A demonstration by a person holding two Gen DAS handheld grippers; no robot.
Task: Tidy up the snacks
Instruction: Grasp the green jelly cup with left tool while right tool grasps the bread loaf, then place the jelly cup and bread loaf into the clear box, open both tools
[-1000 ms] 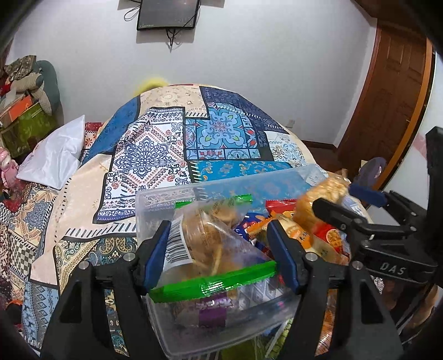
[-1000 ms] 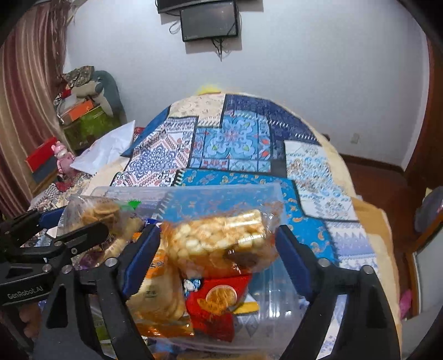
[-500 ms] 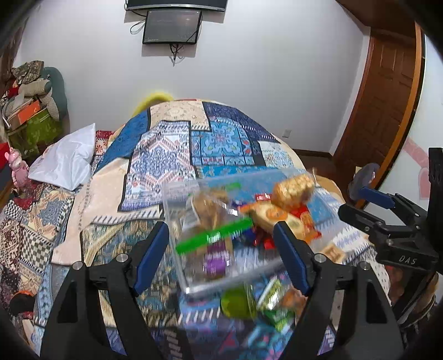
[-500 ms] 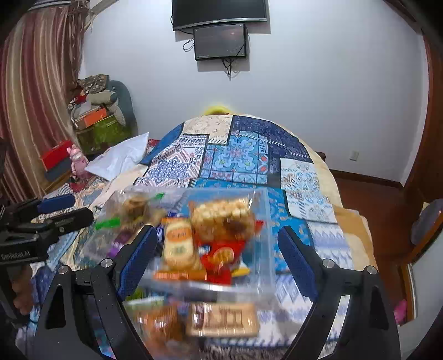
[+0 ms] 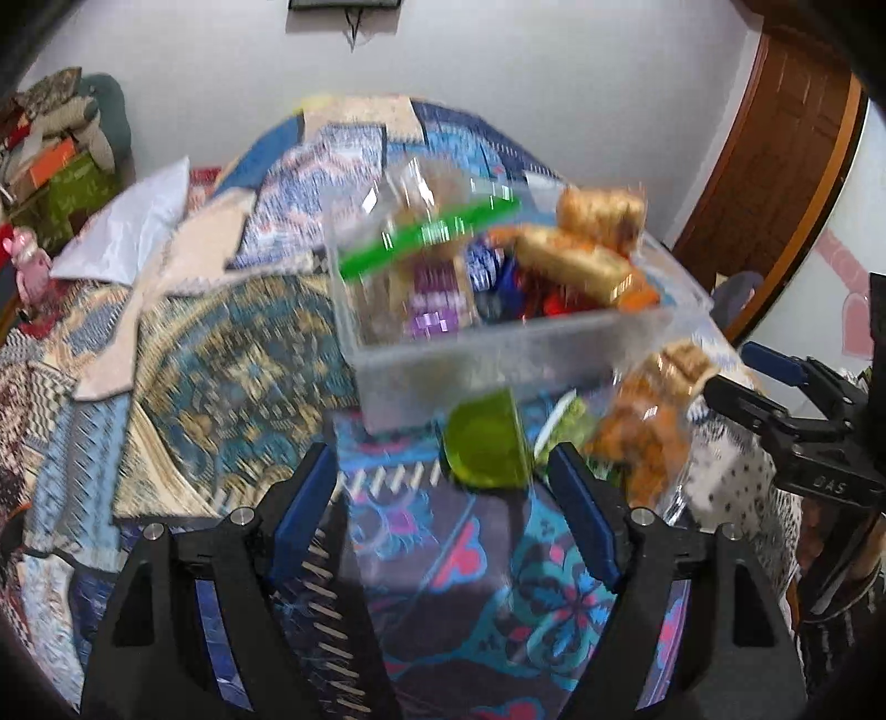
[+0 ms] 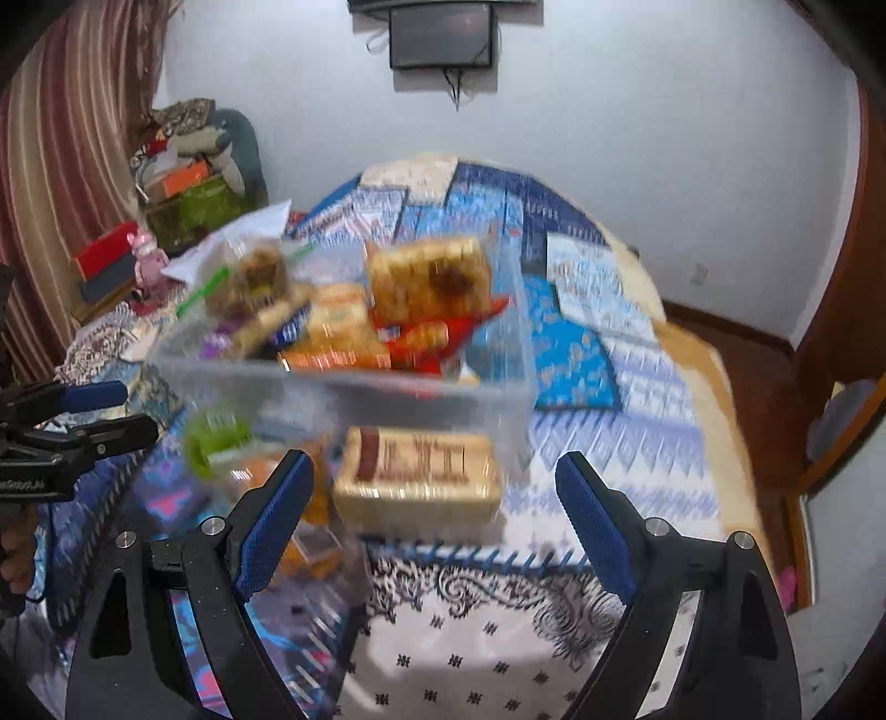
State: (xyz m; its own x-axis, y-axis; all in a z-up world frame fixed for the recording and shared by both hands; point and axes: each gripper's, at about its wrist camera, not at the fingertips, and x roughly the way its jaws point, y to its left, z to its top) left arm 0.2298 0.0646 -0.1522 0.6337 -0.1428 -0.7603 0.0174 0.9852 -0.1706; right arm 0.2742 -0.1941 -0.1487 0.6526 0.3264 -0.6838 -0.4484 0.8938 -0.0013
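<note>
A clear plastic bin (image 5: 498,360) (image 6: 343,399) full of snack packets sits on the patterned bedspread. In it are a green-zip cookie bag (image 5: 426,232) and a bag of puffed snacks (image 5: 601,213) (image 6: 429,279). In front of the bin lie a green cup (image 5: 487,440) (image 6: 213,437), an orange snack bag (image 5: 642,437) and a tan wafer pack (image 6: 418,479). My left gripper (image 5: 443,509) is open and empty, pulled back from the bin. My right gripper (image 6: 434,518) is open and empty, just short of the wafer pack. Both views are blurred.
The bed (image 5: 210,354) fills most of the view, with a white pillow (image 5: 133,227) at the left. Clutter and boxes (image 6: 183,188) stand by the left wall. A wooden door (image 5: 775,166) is at the right. A screen (image 6: 440,39) hangs on the far wall.
Both grippers let go of their snack bags, which now rest in the bin, and have drawn back and up away from it. More loose snacks in front of the bin have come into view.
</note>
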